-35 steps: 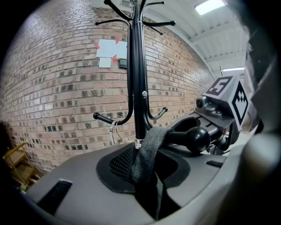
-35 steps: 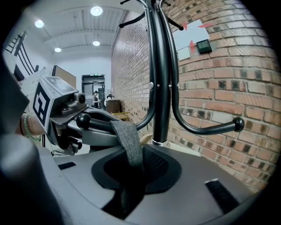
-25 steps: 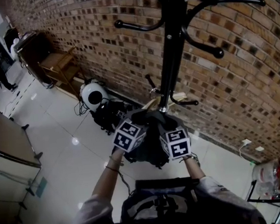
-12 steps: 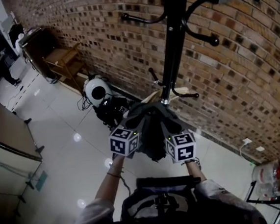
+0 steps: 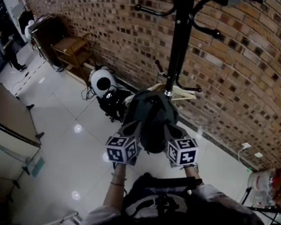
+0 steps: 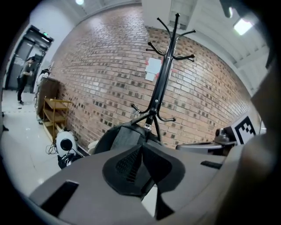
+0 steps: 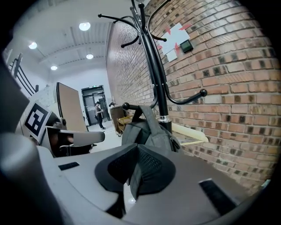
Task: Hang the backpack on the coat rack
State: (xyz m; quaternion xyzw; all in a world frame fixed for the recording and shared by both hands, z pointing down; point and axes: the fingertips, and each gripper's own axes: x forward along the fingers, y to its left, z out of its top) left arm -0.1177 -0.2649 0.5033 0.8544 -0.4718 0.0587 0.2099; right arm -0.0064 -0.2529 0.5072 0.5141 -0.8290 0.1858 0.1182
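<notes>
1. The backpack (image 5: 150, 116) hangs low against the pole of the coat rack (image 5: 178, 51). In the right gripper view its top strap (image 7: 142, 111) lies over a lower hook (image 7: 127, 106) that ends in a knob.
2. The left tool (image 6: 141, 148) has its jaws pressed together with nothing visible between them, and the bag sits just beyond its tips. The right tool (image 7: 137, 150) is closed in the same way and also looks empty.
3. The bag is dark, soft fabric and sags into a rounded lump. It will likely fold and shift under any push, not move as one stiff piece. It looks slack, not stuffed, so I judge it fairly light.
4. The best hold is probably the flat webbing of the strap, pinched across its width close to the hook. The body panels would bunch and slip out of narrow pads.
5. Hung from one strap, it may swing or twist if nudged, though the knob should keep the strap from sliding off.
</notes>
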